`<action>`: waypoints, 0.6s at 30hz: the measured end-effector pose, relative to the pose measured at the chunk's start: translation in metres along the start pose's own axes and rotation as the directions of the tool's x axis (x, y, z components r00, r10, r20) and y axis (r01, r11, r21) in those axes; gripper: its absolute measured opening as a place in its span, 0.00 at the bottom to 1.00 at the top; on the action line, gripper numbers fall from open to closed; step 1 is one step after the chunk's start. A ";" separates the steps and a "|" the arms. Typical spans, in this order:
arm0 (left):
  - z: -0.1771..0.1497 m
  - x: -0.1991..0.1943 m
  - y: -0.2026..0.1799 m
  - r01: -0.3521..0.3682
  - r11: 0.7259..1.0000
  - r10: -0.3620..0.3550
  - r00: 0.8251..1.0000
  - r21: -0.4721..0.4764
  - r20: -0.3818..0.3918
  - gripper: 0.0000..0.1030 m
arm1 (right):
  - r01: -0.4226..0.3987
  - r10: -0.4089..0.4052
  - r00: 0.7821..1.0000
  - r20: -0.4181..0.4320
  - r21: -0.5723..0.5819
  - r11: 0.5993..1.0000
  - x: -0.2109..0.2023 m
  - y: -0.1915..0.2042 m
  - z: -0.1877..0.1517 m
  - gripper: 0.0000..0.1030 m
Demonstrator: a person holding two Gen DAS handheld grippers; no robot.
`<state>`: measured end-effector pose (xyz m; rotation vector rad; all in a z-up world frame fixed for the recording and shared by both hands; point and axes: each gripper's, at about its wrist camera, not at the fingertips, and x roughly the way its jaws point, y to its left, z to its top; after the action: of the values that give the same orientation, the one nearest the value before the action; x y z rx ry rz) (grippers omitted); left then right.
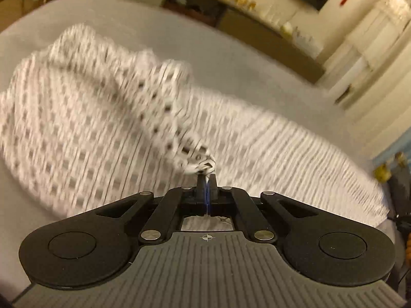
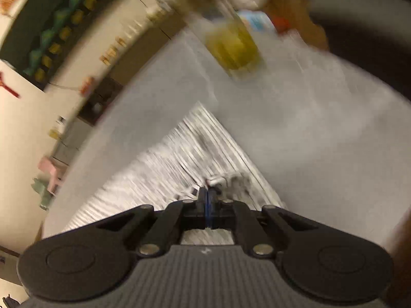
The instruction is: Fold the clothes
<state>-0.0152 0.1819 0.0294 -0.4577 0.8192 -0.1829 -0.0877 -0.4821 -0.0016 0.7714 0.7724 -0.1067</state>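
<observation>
White open-knit sweater (image 1: 84, 118), loosely crocheted in a grid of small square holes, spread over most of a pale grey cloth-covered surface (image 1: 231, 59); ribbed, closer-knit band running toward the right edge of that surface. Blurred throughout, so stitch detail only partly legible. One bunched ridge of the knit drawn up from the middle of the garment to the left gripper (image 1: 206, 173), black plastic fingers pressed together and pinching a twisted knot of white yarn at their tips. Matte black linkage arms with round silver pivot pins behind the fingers, then a grey ribbed housing bearing a small crosshair mark.

From the right wrist view, heavily smeared: a pointed, triangular corner of the same sweater (image 2: 195, 151), striped white and grey, lying on the grey surface (image 2: 308, 141) with its tip aimed at the far edge. Right gripper (image 2: 207, 192) with fingers pressed together on the knit at the near side of that corner, a thin blue strip visible between the pads. Yellow translucent box-like object (image 2: 233, 48), too blurred to identify, near the far edge of the surface.

No readable writing or brand marks in either view.
</observation>
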 end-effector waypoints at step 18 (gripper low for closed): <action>-0.028 0.009 0.003 -0.033 0.999 0.034 0.998 0.012 -0.061 0.00 | -0.171 0.220 0.973 -0.074 0.410 0.896 0.009 -0.051 -0.041 0.53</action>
<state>-0.0302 0.1724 0.0056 -0.4298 0.8849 -0.1710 -0.1238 -0.4904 -0.0569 1.2539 0.7903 -0.0370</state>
